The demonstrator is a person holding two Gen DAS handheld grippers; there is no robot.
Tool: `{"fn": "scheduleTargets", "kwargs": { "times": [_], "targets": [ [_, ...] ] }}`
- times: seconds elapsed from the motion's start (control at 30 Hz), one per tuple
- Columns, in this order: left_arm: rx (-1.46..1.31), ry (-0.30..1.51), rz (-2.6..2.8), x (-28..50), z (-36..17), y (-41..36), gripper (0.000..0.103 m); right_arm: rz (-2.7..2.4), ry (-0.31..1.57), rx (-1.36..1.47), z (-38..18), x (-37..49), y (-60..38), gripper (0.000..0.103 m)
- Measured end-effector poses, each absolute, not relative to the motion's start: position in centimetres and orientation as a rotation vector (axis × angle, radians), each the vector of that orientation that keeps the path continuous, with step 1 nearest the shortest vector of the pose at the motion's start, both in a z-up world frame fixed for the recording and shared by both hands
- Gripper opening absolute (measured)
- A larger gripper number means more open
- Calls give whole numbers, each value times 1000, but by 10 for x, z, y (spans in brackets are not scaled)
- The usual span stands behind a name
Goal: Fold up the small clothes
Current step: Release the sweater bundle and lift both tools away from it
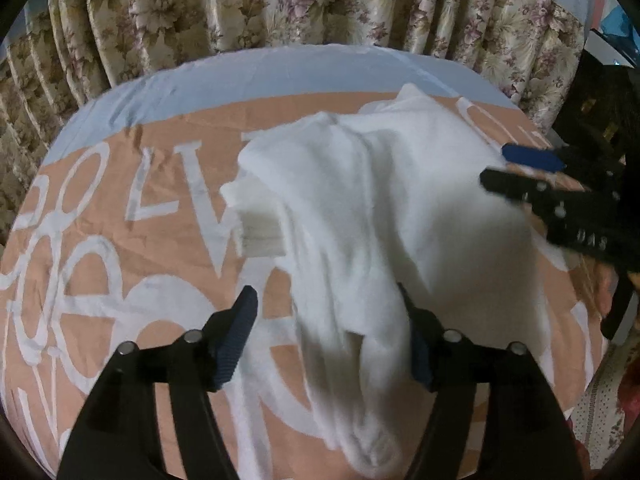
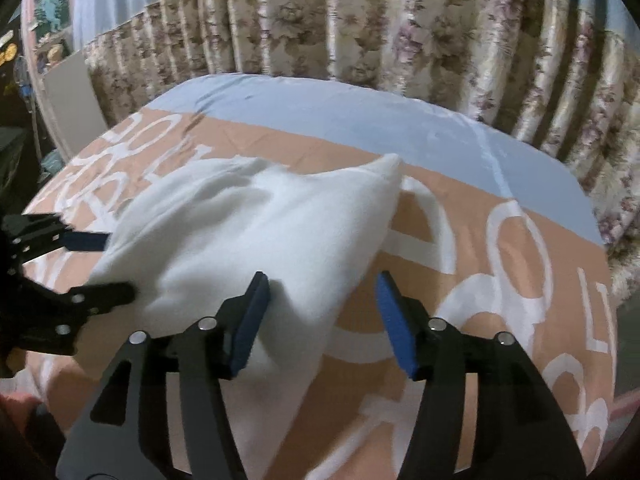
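White garment (image 1: 372, 216) lying rumpled on a bed sheet (image 1: 120, 240), peach with big white letters and a pale blue band at the far edge. Bunched up in soft folds, with one corner poking up at the far side. Flowered curtain (image 1: 280, 4) hanging behind the bed.

Left gripper (image 1: 328, 332) pointing down over the near end of the garment. Fingers spread apart, with blue pads (image 1: 236, 340) on the inner sides. White cloth lying in the gap between them, brushing the right-hand pad but not pinched. Not holding anything.

Right gripper (image 2: 324, 320) also pointing down, at the other side of the garment (image 2: 240, 232). Fingers spread apart too. One blue pad (image 2: 250, 324) touching the cloth edge, the other pad over bare sheet (image 2: 500, 280). Nothing squeezed between them.

Each gripper seen from the other camera too: right gripper (image 1: 516, 170) at the garment's right edge, left gripper (image 2: 96, 268) at its left edge. Both blurry there, so maybe touching the cloth, hard to be sure.
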State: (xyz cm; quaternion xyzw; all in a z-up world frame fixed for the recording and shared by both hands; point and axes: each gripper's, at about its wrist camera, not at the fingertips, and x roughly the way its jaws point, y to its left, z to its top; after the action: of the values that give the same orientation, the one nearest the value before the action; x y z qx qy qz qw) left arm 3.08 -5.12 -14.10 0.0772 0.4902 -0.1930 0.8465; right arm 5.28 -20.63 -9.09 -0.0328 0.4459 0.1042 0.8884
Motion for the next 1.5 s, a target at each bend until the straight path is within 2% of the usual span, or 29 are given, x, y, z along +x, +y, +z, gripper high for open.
{"fn": "scheduleTargets", "kwargs": {
  "times": [0.2, 0.4, 0.47, 0.53, 0.6, 0.8, 0.87, 1.0, 1.3, 1.4, 1.5],
  "targets": [
    [154, 1039, -413, 22, -146, -38, 73, 194, 947, -62, -102, 59, -210, 66],
    [167, 1017, -415, 17, -130, -41, 73, 207, 924, 0, -90, 50, -210, 65],
    [190, 987, -415, 14, -118, -44, 74, 210, 900, 3, -77, 40, -207, 72],
    [214, 957, -404, 10, -108, -46, 78, 215, 883, -2, -68, 26, -199, 84],
    [233, 927, -386, 7, -102, -48, 82, 221, 889, -28, -67, 14, -187, 86],
    [322, 913, -295, 12, -117, -45, 84, 184, 928, -126, -87, -9, -162, 88],
    [342, 910, -272, 16, -128, -41, 91, 148, 941, -168, -96, -13, -161, 88],
    [324, 914, -283, 20, -143, -34, 93, 81, 967, -244, -116, -18, -167, 88],
    [218, 945, -296, 17, -138, -24, 94, 85, 977, -66, -116, -24, -194, 92],
    [199, 966, -287, 14, -133, -24, 97, 85, 971, -12, -105, -25, -196, 100],
    [187, 980, -245, 10, -132, -22, 101, 65, 999, 38, -100, -23, -196, 100]
  ]
}}
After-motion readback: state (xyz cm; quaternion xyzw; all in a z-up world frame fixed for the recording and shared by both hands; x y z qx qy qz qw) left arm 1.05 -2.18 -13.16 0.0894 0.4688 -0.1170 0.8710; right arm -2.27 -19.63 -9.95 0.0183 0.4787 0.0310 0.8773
